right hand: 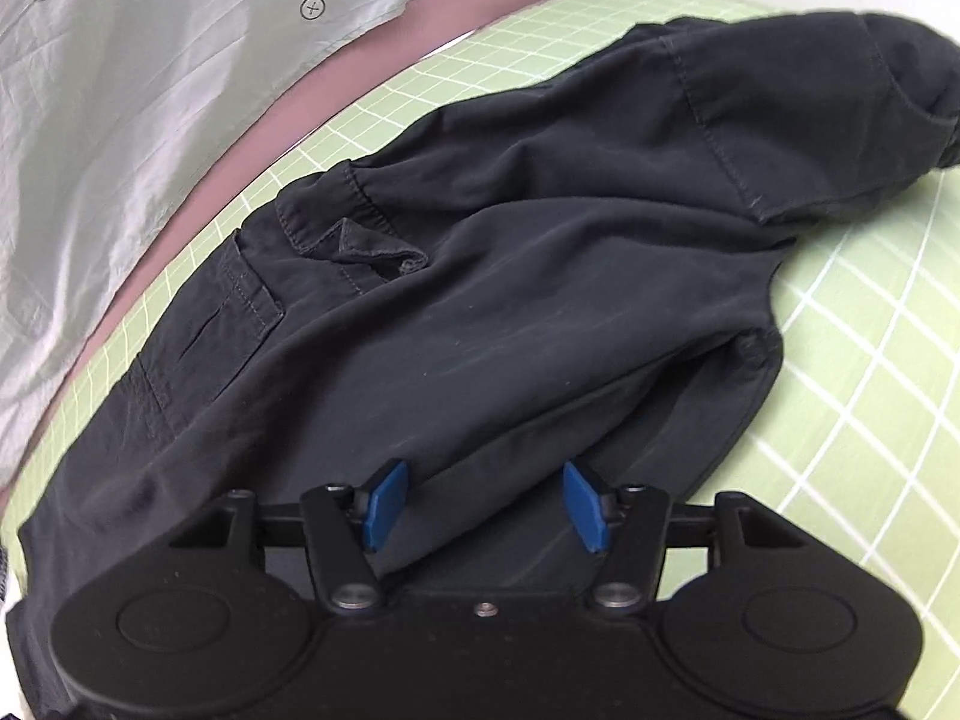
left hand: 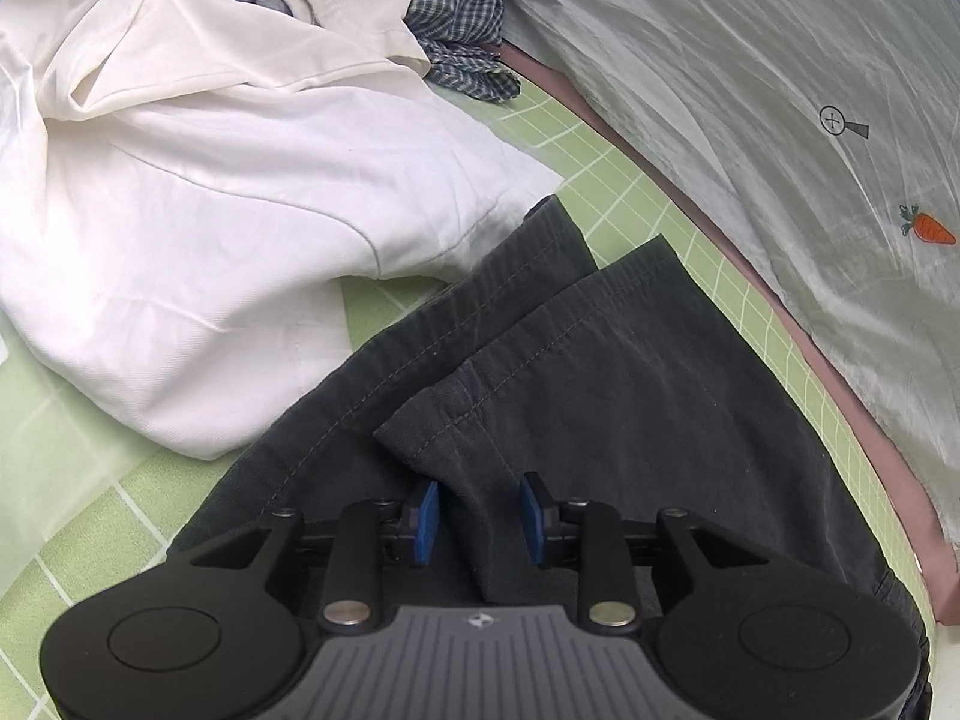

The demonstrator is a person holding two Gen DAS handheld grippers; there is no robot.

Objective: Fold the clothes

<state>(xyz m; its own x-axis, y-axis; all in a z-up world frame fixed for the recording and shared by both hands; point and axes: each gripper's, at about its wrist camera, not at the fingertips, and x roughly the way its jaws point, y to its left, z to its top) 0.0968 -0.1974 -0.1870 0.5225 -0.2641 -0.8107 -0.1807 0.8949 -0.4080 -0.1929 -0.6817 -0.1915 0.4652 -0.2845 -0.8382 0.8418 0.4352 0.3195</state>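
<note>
On the green gridded table (left hand: pixel 630 204), my left gripper (left hand: pixel 480 516) & right gripper (right hand: pixel 485 507) straddle the dark grey cotton trousers (right hand: pixel 510 300) – fingers part-open, nothing clamped, set to pinch a fold.

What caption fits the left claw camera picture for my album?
The open left claw straddles a fold of dark trousers on a green checked mat, beside a white shirt.

A green grid-lined mat (left hand: pixel 690 240) is bordered by a mauve edge (right hand: pixel 252 138) and printed plastic sheeting (left hand: pixel 780 90).
</note>
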